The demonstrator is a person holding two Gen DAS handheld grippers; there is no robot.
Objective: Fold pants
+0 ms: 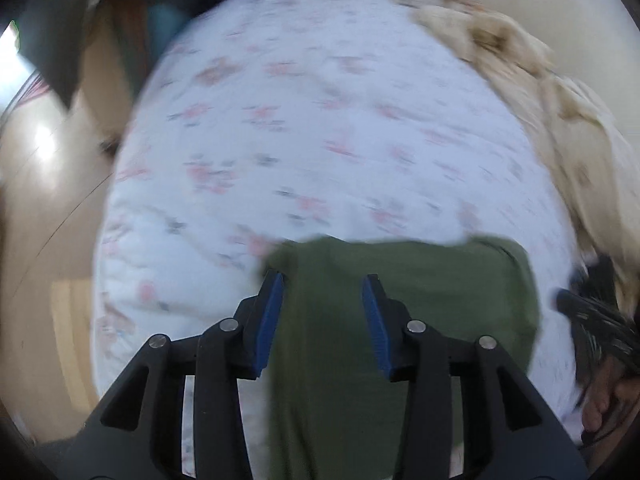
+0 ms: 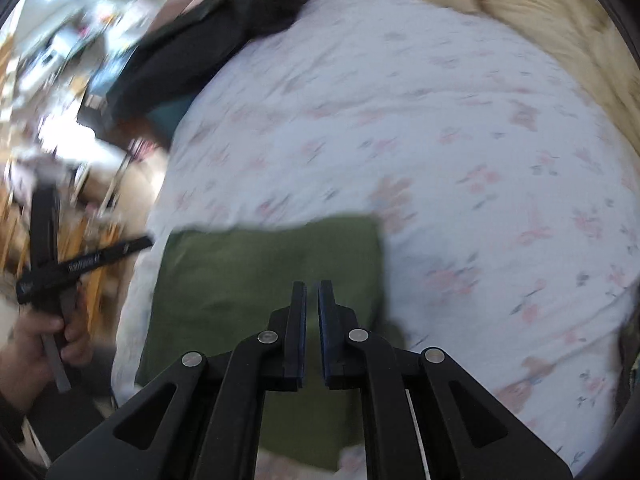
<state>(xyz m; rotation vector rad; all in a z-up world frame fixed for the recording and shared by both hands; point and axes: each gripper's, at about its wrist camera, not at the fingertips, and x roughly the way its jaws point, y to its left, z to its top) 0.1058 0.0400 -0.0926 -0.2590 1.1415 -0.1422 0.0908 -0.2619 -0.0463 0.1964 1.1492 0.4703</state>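
Olive-green pants [image 1: 400, 320] lie folded into a flat rectangle on a white bedspread with pink flowers [image 1: 320, 120]. My left gripper [image 1: 323, 280] hovers over the fold's left part, open, its blue pads wide apart with nothing pinched. In the right wrist view the same pants [image 2: 260, 272] lie under my right gripper [image 2: 312, 286], whose pads stand only a narrow slit apart and hold no cloth. A hand [image 2: 36, 344] grips the left tool's handle at the left edge. Another hand [image 1: 608, 400] shows at the right of the left wrist view. Both views are blurred.
A beige fluffy blanket [image 1: 520, 80] [image 2: 540, 8] lines the bed's far right side. Dark clothing [image 2: 208, 32] lies at the bed's far left corner. The wooden floor [image 1: 40, 200] runs past the bed's left edge, with cluttered furniture [image 2: 60, 60] beyond.
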